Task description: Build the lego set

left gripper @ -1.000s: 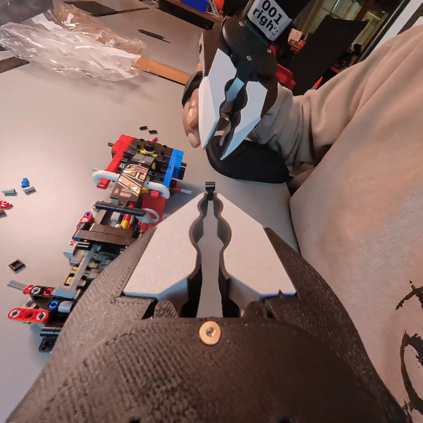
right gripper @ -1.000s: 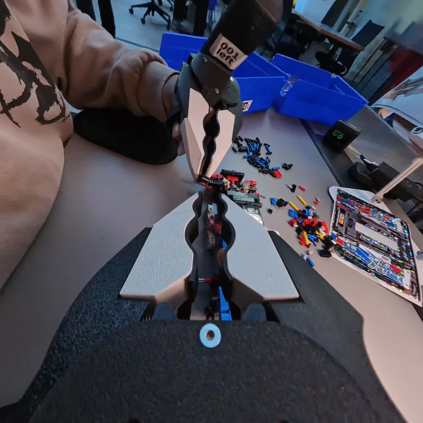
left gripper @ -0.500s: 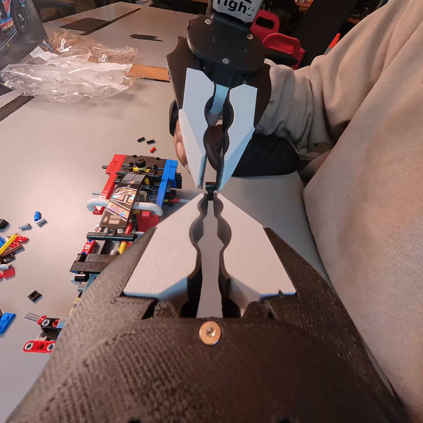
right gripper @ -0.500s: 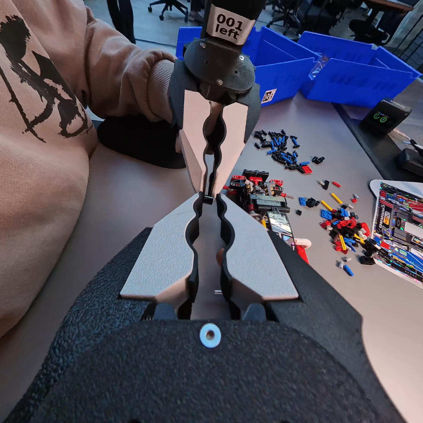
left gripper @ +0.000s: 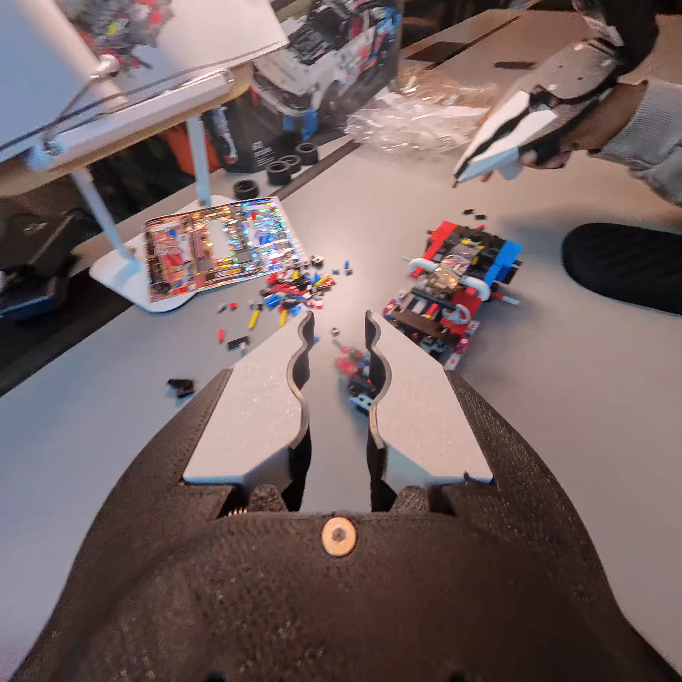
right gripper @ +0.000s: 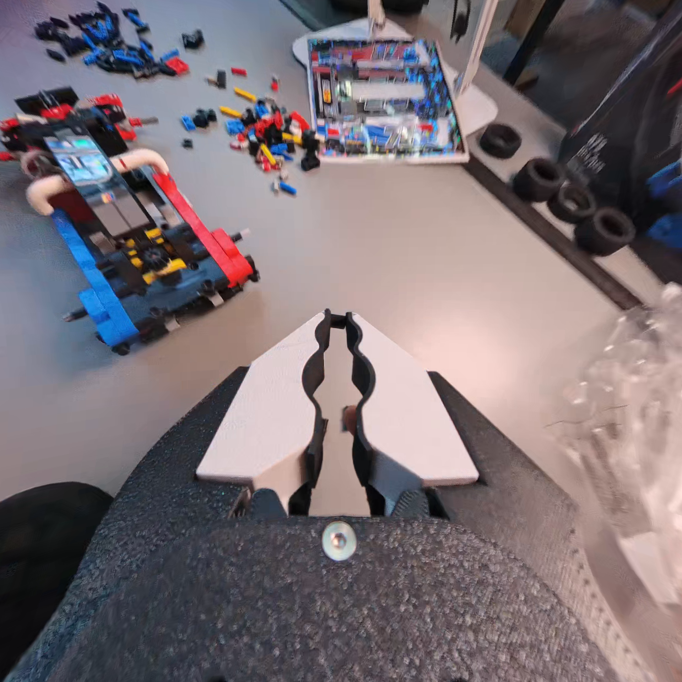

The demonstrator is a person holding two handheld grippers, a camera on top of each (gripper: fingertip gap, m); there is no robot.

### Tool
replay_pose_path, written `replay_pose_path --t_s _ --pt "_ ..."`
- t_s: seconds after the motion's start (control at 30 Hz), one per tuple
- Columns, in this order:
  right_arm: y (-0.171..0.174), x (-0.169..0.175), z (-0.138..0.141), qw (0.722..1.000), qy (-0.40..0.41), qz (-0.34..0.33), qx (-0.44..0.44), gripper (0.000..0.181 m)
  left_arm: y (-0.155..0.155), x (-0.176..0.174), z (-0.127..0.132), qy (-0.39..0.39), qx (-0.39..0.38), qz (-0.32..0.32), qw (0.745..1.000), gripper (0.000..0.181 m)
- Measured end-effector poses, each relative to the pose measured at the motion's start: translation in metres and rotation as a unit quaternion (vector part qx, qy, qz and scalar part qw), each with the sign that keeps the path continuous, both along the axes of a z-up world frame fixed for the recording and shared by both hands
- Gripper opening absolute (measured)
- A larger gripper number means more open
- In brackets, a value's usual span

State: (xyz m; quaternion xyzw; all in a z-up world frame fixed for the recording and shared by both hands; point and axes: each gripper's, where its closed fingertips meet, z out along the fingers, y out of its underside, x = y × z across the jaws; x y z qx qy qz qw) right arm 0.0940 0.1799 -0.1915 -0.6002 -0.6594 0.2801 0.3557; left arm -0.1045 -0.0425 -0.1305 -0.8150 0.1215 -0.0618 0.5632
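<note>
My right gripper is shut on a small black lego piece pinched at its fingertips, above bare table. The partly built car chassis, red, blue and black, lies to its left. My left gripper is open and empty, above a small red and blue subassembly on the table. In the left wrist view the chassis is just right of my fingers, and the right gripper hovers at the upper right.
A pile of loose pieces lies beside a shiny sticker sheet on a white stand base. Blue and black pieces, black tyres, a plastic bag and a black pad surround the area. Left tips to right tips: about 30 cm.
The small black piece has passed from my left gripper to my right. The left gripper has opened and both have swung apart and now face the table.
</note>
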Motion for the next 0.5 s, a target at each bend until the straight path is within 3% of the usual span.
replay_pose_path --t_s 0.1,0.23,0.5 --pt "0.003 0.005 -0.045 0.999 -0.045 -0.007 -0.014 0.006 -0.012 -0.050 0.011 0.052 -0.004 0.075 0.996 0.025" --pt "-0.002 0.004 -0.058 0.997 -0.080 0.005 0.013 0.006 -0.024 -0.093 0.014 0.085 -0.060 0.110 0.988 0.026" --pt "-0.004 0.009 -0.064 0.992 -0.127 -0.005 0.012 0.011 -0.018 -0.151 -0.058 0.176 -0.289 0.051 0.939 0.020"
